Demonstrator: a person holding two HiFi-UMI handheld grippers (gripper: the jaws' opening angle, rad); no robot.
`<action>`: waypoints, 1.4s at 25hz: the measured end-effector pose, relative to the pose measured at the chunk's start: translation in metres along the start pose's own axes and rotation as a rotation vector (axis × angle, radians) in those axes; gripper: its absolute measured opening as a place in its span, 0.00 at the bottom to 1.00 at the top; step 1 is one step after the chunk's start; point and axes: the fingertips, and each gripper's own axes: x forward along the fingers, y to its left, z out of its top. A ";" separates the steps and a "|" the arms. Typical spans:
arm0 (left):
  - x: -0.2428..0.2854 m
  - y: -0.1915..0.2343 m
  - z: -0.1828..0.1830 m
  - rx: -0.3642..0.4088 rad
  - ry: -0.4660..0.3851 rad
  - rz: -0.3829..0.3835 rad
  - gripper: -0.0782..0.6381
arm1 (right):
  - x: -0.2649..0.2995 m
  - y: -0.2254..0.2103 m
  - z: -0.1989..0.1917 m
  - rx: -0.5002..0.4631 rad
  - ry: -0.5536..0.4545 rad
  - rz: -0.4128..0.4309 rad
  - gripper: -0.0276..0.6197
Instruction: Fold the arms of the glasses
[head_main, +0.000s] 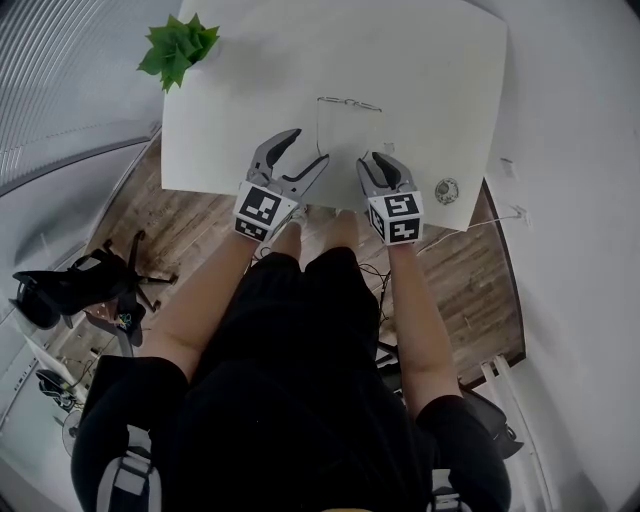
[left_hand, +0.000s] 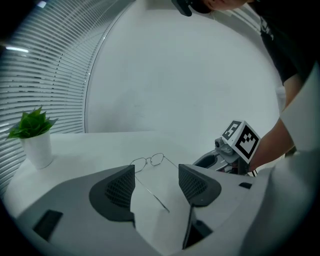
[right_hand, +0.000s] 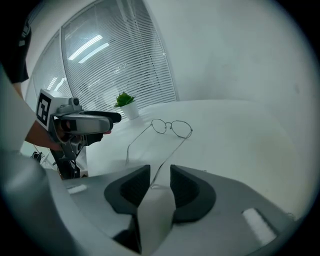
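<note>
Left gripper (left_hand: 156, 176) jaws wide apart, nothing gripped, right gripper (right_hand: 160, 176) jaws narrowly apart astride one arm tip without pinching it, glasses (head_main: 349, 103) on white worktop (head_main: 440, 80) just ahead, arms unfolded, pointing back at both grippers, front running left to right.

Black short-sleeved top (head_main: 300, 440) and black shorts (head_main: 300, 300), lower frame. Grey left gripper (head_main: 308, 147) and right gripper (head_main: 378, 158); black-white marker cubes (head_main: 262, 210).
</note>
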 end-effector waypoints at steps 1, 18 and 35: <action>0.000 0.000 -0.002 -0.001 0.002 -0.001 0.50 | 0.001 0.000 -0.002 0.004 0.001 -0.001 0.25; 0.015 0.010 -0.035 -0.055 0.076 0.022 0.47 | 0.014 0.013 -0.001 0.033 0.003 0.028 0.16; 0.034 0.010 -0.062 -0.100 0.240 0.089 0.30 | 0.014 0.018 -0.001 0.063 -0.011 0.042 0.14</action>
